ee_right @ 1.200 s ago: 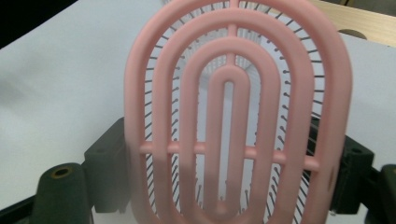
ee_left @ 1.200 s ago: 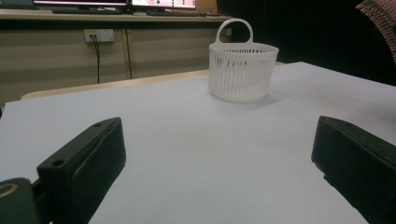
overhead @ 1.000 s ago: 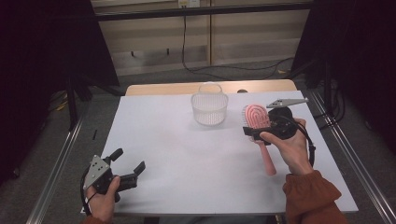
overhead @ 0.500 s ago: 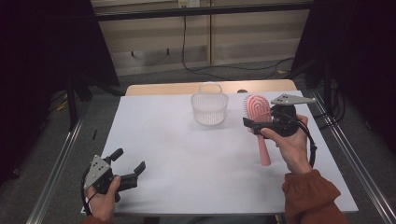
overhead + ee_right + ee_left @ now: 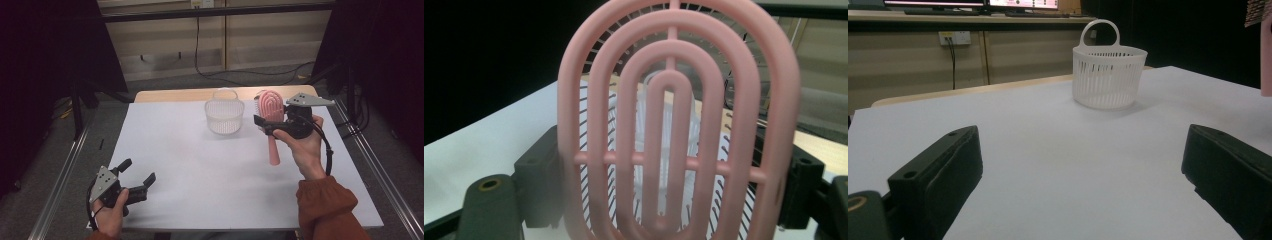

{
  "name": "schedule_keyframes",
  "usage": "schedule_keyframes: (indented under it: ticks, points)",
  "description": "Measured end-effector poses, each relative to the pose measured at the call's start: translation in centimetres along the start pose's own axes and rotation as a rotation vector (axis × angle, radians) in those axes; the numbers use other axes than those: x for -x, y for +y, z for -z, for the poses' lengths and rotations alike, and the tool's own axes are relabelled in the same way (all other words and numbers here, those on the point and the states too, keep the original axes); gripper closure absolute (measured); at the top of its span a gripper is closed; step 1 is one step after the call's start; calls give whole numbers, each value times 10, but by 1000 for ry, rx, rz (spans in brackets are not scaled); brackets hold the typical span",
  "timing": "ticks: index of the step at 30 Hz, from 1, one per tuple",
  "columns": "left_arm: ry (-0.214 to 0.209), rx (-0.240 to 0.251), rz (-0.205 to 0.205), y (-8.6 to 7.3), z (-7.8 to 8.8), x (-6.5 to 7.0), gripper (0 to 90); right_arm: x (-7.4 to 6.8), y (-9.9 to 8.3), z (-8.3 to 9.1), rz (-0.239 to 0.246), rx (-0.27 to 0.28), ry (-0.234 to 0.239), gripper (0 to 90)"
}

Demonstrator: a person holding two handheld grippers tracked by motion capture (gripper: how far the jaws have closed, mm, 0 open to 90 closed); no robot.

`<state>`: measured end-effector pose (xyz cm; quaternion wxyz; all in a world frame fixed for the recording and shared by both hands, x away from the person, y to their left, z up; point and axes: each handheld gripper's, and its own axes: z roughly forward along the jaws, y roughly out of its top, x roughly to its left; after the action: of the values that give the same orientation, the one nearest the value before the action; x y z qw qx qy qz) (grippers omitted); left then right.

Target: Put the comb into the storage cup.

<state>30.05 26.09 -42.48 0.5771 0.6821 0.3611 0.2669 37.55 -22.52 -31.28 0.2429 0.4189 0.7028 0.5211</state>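
Nearest, at the table's front-left corner: left gripper [image 5: 131,183] rests low on the white table [image 5: 190,165], jaws spread wide w/ nothing between them, pointing toward the far side.

Farther out, on the right: right gripper [image 5: 267,125], held up off the table, jaws pressed onto the pink plastic vented hairbrush [image 5: 271,120] at the base of its oval head, approx where head meets handle. Brush stands roughly upright, head up, handle hanging down toward the tabletop. In the right gripper view the slotted ribs and thin bristles sit square between the black jaws.

Just beyond and left of the brush, near the table's far edge: white slotted plastic basket w/ loop handle [image 5: 224,114], upright, apart from the brush.

Handling, as a judgement: brush is light and stiff, smooth plastic so prob a bit slippery; bristles flex. Best hold is the solid neck or handle, not the open ribs. Basket looks light too, may tip if bumped.
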Motion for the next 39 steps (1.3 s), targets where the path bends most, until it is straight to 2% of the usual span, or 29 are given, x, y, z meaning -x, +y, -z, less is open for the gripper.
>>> schedule_keyframes:
  ticks: [8, 14, 39]
  points:
    - [1, 10, 6, 1, 0, 1, 30, -2, 5, -8, 22, 64, 6, 198]
    - [-2, 7, 3, 1, 1, 0, 30, -2, 11, -12, 19, 109, 1, 197]
    - [-6, 12, 15, 0, 1, 0, 30, -2, 40, -35, 28, 158, 14, 197]
